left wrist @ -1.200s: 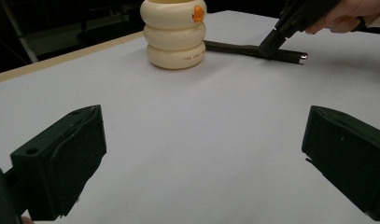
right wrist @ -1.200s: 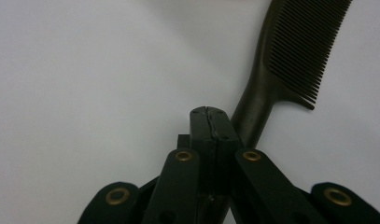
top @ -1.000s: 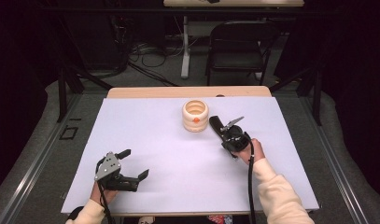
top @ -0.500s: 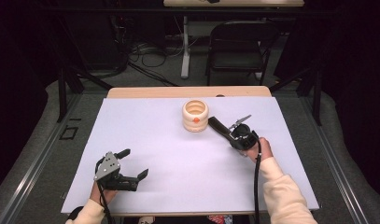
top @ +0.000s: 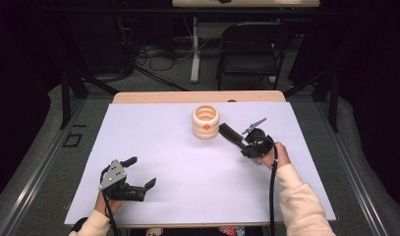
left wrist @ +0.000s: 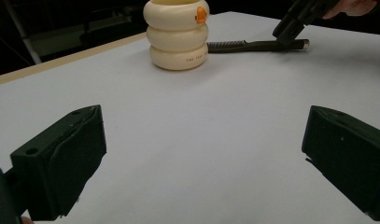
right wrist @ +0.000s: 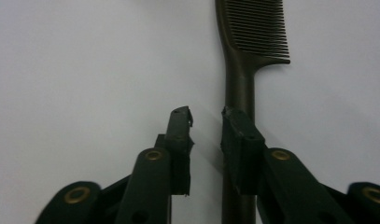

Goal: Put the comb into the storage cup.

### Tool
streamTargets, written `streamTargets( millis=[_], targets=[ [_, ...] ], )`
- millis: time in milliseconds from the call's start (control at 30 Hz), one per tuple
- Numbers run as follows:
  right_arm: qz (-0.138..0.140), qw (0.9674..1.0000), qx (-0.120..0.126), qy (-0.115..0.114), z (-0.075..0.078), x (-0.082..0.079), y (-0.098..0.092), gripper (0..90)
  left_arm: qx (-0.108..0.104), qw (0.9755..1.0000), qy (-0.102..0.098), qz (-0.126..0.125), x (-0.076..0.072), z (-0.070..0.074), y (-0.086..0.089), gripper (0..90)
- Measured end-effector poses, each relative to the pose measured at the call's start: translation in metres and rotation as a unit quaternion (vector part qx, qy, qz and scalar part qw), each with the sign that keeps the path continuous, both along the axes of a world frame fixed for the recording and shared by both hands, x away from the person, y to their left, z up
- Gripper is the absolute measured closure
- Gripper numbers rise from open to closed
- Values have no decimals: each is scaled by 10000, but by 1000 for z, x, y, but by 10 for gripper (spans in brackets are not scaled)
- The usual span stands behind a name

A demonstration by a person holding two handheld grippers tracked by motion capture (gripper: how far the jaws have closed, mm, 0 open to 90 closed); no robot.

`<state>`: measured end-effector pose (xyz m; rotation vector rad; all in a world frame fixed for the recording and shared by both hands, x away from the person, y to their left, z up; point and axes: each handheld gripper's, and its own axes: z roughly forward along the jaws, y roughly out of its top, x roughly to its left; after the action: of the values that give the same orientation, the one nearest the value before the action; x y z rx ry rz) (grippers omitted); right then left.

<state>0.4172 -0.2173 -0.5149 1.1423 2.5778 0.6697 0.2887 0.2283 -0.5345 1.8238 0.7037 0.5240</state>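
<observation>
We see the right gripper (right wrist: 206, 119) with its jaws narrowly apart over the table (top: 187, 191), gripping nothing. A dark comb (right wrist: 243, 51) lies flat under its right-hand jaw, the handle passing beneath that jaw and the teeth well ahead of the tips. The left gripper (left wrist: 201, 154) has its jaws spread wide on bare surface. Far ahead of them stands a cream ringed cup (left wrist: 177, 32), the comb (left wrist: 253, 45) just beside it.

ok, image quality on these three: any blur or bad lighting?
High view: white table cover evenly lit, surroundings dark. Left gripper view: near black jaws soft, cream container fairly sharp. Right gripper view: comb readable, slightly soft, faint shadow between the jaws of the right gripper.
</observation>
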Motion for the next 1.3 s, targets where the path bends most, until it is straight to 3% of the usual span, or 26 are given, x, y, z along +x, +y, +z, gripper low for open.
streamTargets(
  millis=[433, 567, 600, 633, 700, 767, 867, 900, 1000, 1033, 1067, 1133, 1267, 1300],
  targets=[
    [-102, 9998, -162, -69, 1, 7, -1, 418, -1, 10000, -4, -2, 0, 0, 0, 0],
    [-111, 9996, -250, 3, 2, 11, -2, 294, 11, 10000, 4, -6, 0, 0, -1, 0],
    [-130, 9997, -209, -81, 0, 11, -2, 272, 5, 10000, 1, -10, 0, 0, -1, 0],
    [-135, 9995, -288, 25, 2, 12, -2, 247, 7, 10000, 2, -10, 1, 0, -1, 0],
    [-142, 9996, -221, -32, -1, 14, -1, 207, 10, 10000, 7, -12, 1, -1, -1, 0],
    [-101, 9994, -322, 44, -1, 17, -1, 155, 9, 10000, 10, -13, 1, -1, -1, 0],
    [-99, 9995, -309, -44, -3, 18, 1, 128, 29, 10000, 17, -14, 1, -1, -2, 0],
    [-97, 9992, -396, 29, -2, 19, 2, 104, 34, 10000, 18, -14, 1, -1, -2, 0],
    [-130, 9995, -272, 25, -5, 22, 5, 48, 30, 10000, 55, -39, 2, -2, -3, 0],
    [-124, 9993, -342, 124, -3, 24, 6, 35, 41, 10000, 69, -40, 2, -2, -3, 0],
    [-169, 9995, -270, 49, -5, 25, 7, 18, 0, 10000, 45, -32, 2, -3, -4, 0],
    [-138, 9991, -366, 146, -4, 27, 8, 4, 28, 10000, 61, -31, 2, -2, -4, 0],
    [-148, 9993, -317, 130, -9, 30, 12, 0, 24, 10000, 71, -13, 3, -2, -4, 0],
    [-120, 9975, -607, 355, -4, 31, 12, 0, 24, 10000, 70, -12, 3, -2, -4, 0]
  ],
)
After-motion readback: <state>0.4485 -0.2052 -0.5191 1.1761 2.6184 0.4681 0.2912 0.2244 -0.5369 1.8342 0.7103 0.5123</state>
